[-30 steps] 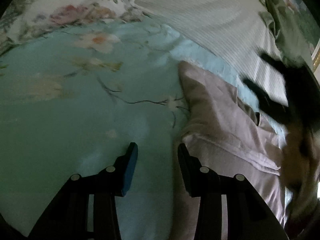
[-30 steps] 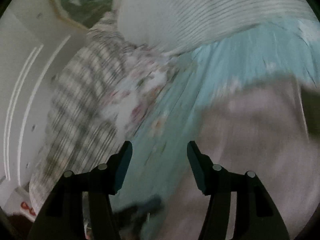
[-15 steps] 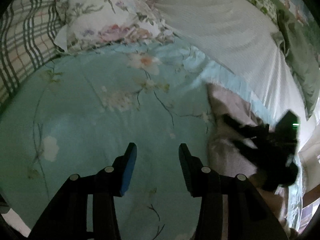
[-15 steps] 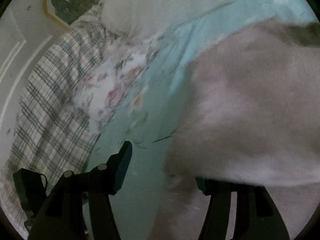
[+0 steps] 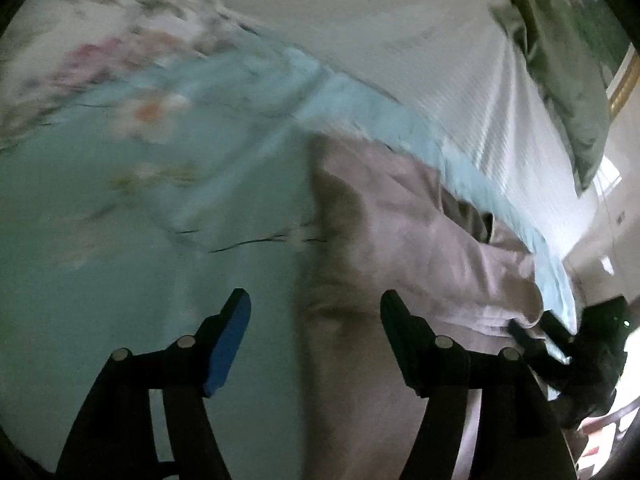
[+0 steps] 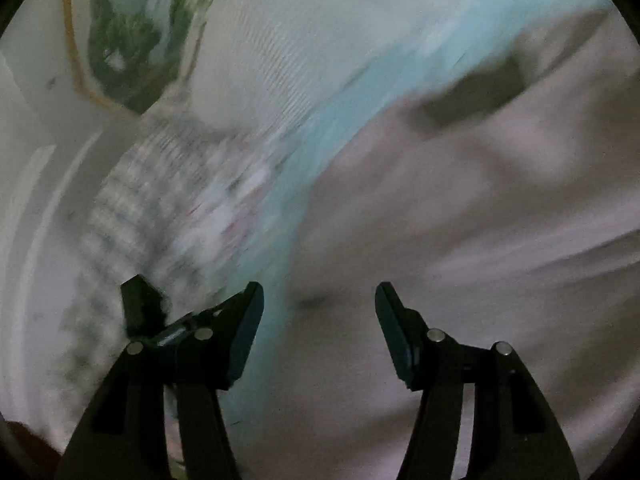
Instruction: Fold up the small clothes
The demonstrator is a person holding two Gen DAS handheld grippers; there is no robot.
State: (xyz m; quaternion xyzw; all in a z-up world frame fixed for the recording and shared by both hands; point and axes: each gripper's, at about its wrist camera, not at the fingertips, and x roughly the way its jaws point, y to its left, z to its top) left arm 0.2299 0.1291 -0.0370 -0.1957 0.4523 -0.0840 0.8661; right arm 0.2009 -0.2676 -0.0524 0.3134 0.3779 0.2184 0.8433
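Observation:
A pale pink garment (image 5: 404,240) lies rumpled on the teal floral bedsheet (image 5: 120,208). My left gripper (image 5: 314,312) is open and empty, low over the garment's left edge. In the left wrist view the right gripper (image 5: 532,328) shows dark at the garment's right end. In the right wrist view my right gripper (image 6: 318,304) is open and empty, close over the same pink garment (image 6: 460,220). The left gripper (image 6: 142,310) shows as a dark shape at the left. Both views are blurred.
A white ribbed blanket (image 5: 420,48) lies beyond the garment. A floral pillow (image 5: 100,40) sits at the far left, a green pillow (image 5: 560,60) at the far right. A plaid cover (image 6: 132,208) and a framed picture (image 6: 132,40) show in the right wrist view.
The left gripper has swung back right over the garment's left edge and opened wider. The right gripper has come clear of the fabric that covered its right finger and now stands open over the garment.

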